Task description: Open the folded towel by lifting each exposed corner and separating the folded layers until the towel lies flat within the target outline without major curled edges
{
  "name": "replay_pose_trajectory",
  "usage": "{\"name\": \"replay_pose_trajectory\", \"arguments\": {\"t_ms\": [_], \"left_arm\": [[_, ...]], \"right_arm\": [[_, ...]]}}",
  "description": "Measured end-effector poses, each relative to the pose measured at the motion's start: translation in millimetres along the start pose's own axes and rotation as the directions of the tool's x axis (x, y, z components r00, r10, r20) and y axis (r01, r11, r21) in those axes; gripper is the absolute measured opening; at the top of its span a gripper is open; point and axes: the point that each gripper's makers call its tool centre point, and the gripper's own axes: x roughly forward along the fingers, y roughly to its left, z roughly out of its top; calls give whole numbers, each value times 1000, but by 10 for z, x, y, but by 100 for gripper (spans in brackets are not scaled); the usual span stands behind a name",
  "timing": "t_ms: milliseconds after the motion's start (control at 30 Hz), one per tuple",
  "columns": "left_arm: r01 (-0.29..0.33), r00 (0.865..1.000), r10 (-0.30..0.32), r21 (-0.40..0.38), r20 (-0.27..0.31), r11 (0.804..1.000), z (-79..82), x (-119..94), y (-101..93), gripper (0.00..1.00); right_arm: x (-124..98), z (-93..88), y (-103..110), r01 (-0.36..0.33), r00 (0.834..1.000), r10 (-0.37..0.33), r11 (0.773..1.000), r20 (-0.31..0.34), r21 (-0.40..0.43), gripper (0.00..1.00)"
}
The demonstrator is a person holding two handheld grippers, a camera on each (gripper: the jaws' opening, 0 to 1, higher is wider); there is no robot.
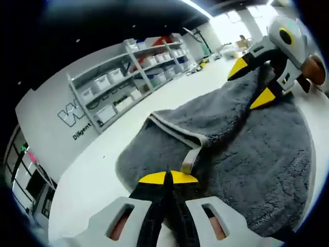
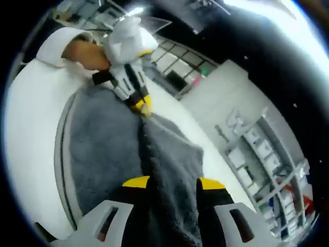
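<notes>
Left gripper view: the left hand-held gripper [image 1: 168, 177] is seen with its yellow-tipped jaws pressed together, pinched on a fold of the grey towel [image 1: 247, 154] at its near edge, just below a pale hem strip [image 1: 190, 159]. The towel is spread ahead of these jaws over the white desk [image 1: 92, 180], with one layer turned up along a light-edged fold. At the far side of the towel, up and to the right, the right hand-held gripper [image 1: 252, 82] is seen with its jaws parted around a raised ridge of cloth. A shelf unit [image 1: 133, 77] carrying white bins stands against the wall beyond.

Right gripper view: the right hand-held gripper [image 2: 173, 182] is shown with jaws moderately apart and a ridge of the towel [image 2: 103, 149] lying between them; a firm grip cannot be confirmed. The ridge runs straight ahead to the left hand-held gripper [image 2: 143, 107], closed on the cloth. The towel lies on the desk [image 2: 31, 144], mostly to the left of the jaws.
</notes>
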Motion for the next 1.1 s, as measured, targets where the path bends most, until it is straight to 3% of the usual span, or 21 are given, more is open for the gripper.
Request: {"name": "replay_pose_trajectory", "arguments": {"t_ms": [67,200,333,433,533,667,767,867,967,1033,1100], "left_arm": [[2,1000,-2,4,0,1000,2,-2,-6,0],[3,1000,-3,6,0,1000,1,0,-9,0],[4,1000,-4,7,0,1000,0,-1,-8,0],[4,1000,-4,9,-1,1000,0,0,-9,0],[5,1000,-5,11,-1,1000,-2,0,-10,0],[7,1000,-7,12,-1,1000,-5,6,-16,0],[7,1000,-7,16,-1,1000,-6,10,-19,0],[7,1000,-7,26,-5,1000,-3,9,-25,0],[3,1000,-3,56,-8,998,-1,6,-40,0],[2,1000,-2,63,-9,998,-1,3,-41,0],[3,1000,-2,64,-9,998,-2,3,-42,0]], "right_arm": [[8,-24,50,-25,1000,25,1000,-9,-1,12],[6,-16,95,-38,999,38,999,-11,0,3],[-19,-3,41,-15,1000,15,1000,-8,1,0],[-61,41,-100,43,999,-44,998,16,37,0],[-114,72,-243,114,993,-114,993,32,21,0],[-192,181,-464,207,973,-213,976,87,67,0],[-229,212,-629,273,954,-276,961,117,46,0],[-236,218,-839,284,933,-310,947,185,153,0],[-246,151,-1042,290,920,-345,917,183,272,0],[-260,150,-1175,301,907,-371,902,200,308,0],[-213,80,-1307,311,908,-381,892,177,327,0]]}}
